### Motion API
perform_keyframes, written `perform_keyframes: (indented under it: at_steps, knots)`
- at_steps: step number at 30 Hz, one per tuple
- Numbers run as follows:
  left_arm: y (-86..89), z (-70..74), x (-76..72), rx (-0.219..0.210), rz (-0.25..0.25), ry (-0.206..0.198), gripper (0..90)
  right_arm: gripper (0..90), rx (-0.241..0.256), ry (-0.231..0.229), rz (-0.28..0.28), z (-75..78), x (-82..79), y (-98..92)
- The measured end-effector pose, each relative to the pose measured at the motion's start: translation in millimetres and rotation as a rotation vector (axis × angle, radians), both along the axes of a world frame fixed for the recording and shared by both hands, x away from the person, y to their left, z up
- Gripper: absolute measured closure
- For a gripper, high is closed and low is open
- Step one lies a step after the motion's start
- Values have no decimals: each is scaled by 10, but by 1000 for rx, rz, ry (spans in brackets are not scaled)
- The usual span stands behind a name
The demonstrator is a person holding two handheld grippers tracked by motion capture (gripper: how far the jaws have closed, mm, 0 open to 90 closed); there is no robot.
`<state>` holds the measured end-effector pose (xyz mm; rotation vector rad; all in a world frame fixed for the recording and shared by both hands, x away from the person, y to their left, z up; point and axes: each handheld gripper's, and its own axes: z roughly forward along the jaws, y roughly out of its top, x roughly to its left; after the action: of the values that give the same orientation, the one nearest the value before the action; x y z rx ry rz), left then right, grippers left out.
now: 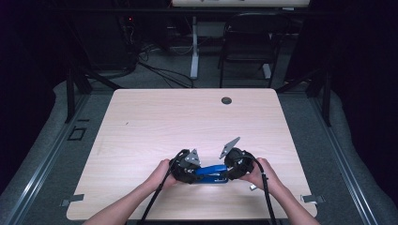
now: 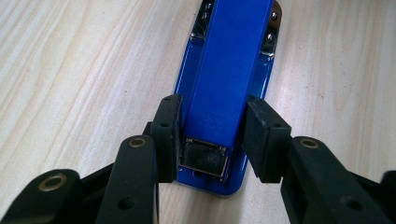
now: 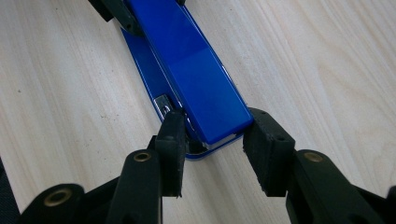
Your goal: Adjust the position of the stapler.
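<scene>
The blue stapler (image 1: 212, 171) is lying flat on the table (image 1: 155, 117), down at the six o'clock side of the high view, close to the near edge, and both tools are working it from opposite ends. The left gripper (image 2: 212, 128) is squeezing the hinge end, jaws pressing the blue top arm on both flanks, so it is gripping the stapler. The right gripper (image 3: 212, 133) is straddling the nose end: one pad is touching the metal by the base, the other is sitting just off the blue corner, so I am calling those jaws spread and not yet biting.

Here is the worry. The plastic is glossy and the right jaws are coming in skewed, so if they close now they are likely pinching one corner and twisting the stapler out of line, or slipping off the nose entirely. A pull from both ends could also be springing the top arm open.

Room is looking generous toward twelve o'clock, with bare wood up to the round grommet (image 1: 226, 100). At six o'clock the edge is near, and a small metal piece (image 1: 253, 187) is lying near the right hand (image 1: 263, 171) at about five o'clock.
</scene>
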<state>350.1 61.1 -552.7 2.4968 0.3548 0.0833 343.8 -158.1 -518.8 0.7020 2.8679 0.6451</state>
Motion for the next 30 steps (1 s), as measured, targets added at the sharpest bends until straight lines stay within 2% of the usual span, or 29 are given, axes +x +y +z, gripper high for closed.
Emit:
perform_keyframes:
  at_steps: [3, 4, 7, 11, 16, 20, 24, 26, 28, 29, 30]
  knots:
    - [-2, 8, -7, -1, -16, -15, 600, 605, -1, -1, 10, 31, -7, -25]
    - [-3, 8, -7, 1, -19, -18, 601, 592, 25, 9, 5, 26, -7, -39]
    - [-1, 13, -4, 2, -15, -12, 589, 565, 53, 36, -8, 48, 3, -101]
    - [22, 54, 13, -26, -1, -1, 551, 544, 88, 46, -27, 124, -17, -206]
    - [43, 97, 31, -42, 27, 5, 483, 456, 106, 42, -90, 181, -18, -362]
    - [56, 125, 72, -61, 39, 20, 344, 368, 115, 38, -130, 199, 11, -440]
    - [58, 159, 95, -67, 42, 21, 255, 271, 123, 44, -188, 209, 78, -516]
    - [52, 179, 99, -66, 48, 17, 217, 256, 119, 32, -219, 212, 94, -552]
    - [49, 201, 106, -83, 61, 15, 182, 212, 123, 20, -261, 217, 104, -594]
    - [47, 207, 111, -86, 61, 15, 170, 198, 145, 13, -293, 205, 102, -606]
    - [44, 214, 117, -87, 60, 17, 160, 182, 128, 14, -288, 217, 116, -626]
